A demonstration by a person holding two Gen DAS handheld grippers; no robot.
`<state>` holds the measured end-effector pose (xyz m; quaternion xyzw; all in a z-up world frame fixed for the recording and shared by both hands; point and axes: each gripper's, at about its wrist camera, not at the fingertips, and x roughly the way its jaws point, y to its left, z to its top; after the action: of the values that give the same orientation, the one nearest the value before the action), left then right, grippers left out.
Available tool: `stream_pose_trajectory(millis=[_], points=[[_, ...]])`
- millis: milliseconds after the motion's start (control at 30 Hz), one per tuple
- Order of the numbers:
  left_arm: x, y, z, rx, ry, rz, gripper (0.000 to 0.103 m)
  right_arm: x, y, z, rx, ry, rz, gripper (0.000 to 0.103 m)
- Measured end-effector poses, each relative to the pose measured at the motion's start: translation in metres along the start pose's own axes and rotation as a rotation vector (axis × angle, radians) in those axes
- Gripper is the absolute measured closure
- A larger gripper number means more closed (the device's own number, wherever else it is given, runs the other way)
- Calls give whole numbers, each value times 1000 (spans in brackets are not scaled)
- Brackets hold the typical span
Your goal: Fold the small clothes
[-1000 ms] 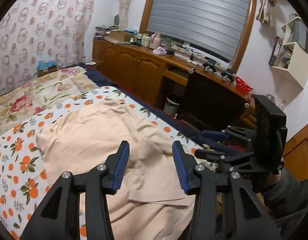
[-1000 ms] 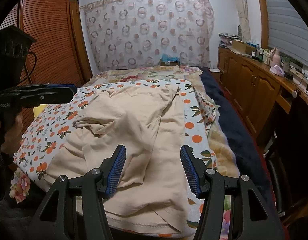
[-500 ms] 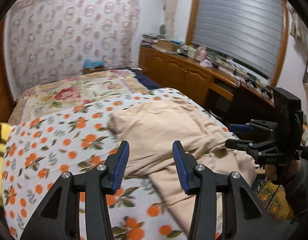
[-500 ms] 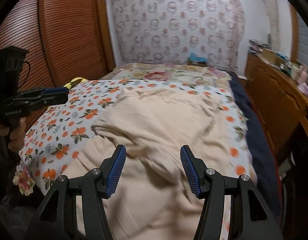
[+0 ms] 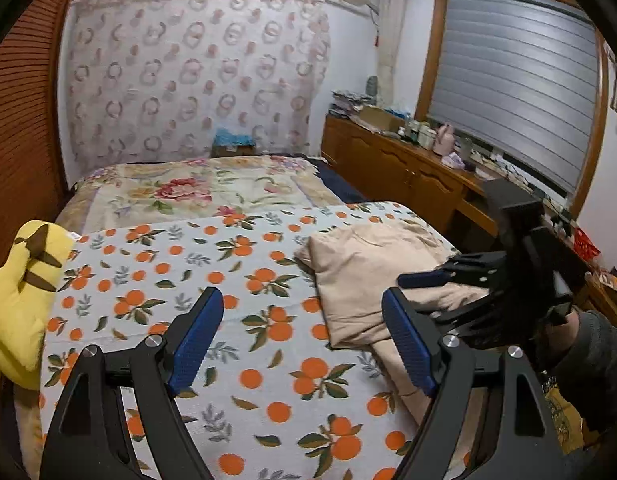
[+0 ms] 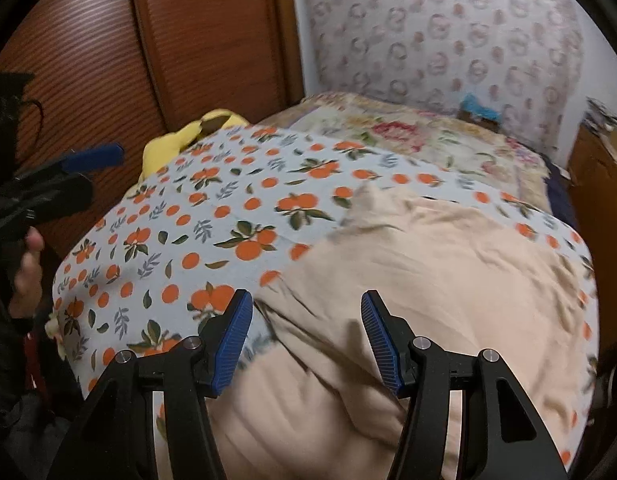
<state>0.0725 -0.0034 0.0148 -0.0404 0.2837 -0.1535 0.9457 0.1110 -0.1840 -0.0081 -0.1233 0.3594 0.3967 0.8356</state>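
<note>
Lying below the right gripper [image 6: 306, 340]'s parted jaws, beige garment [image 6: 428, 280]; left gripper [image 5: 304, 340]'s jaws, just widened, empty.

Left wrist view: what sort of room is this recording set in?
Most likely a home bedroom: a bed with an orange-print sheet, a beige garment lying on it, a wooden sideboard cluttered with bottles under a shuttered window.
</note>
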Motion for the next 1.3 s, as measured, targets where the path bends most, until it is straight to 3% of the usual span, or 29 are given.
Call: stream_pose_trajectory(millis=[167, 300, 433, 600, 767, 1000, 1133, 1200, 1267, 1300], points=[[-1, 12, -5, -16, -5, 22, 21, 41, 17, 13, -78, 91, 15, 44], [0, 14, -10, -16, -1, 28, 21, 68, 23, 15, -142, 159, -49, 47], [3, 12, -14, -12, 8, 25, 21, 68, 19, 20, -151, 130, -88, 96], [7, 7, -17, -1, 18, 16, 21, 23, -9, 27, -49, -24, -66, 97], [16, 4, -21, -10, 36, -2, 21, -20, -60, 45, 45, -140, -148, 98], [22, -1, -24, -2, 48, -19, 21, -33, -151, 64, 179, -142, -357, 98], [25, -2, -27, -6, 59, -24, 21, -23, -193, 66, 294, -93, -455, 98], [26, -3, -27, -5, 65, -25, 21, -20, -200, 63, 299, -69, -531, 90], [28, -4, -28, -2, 69, -25, 21, -20, -197, 64, 300, -69, -533, 67], [29, -4, -29, -3, 71, -25, 21, -21, -192, 63, 300, -71, -536, 64]])
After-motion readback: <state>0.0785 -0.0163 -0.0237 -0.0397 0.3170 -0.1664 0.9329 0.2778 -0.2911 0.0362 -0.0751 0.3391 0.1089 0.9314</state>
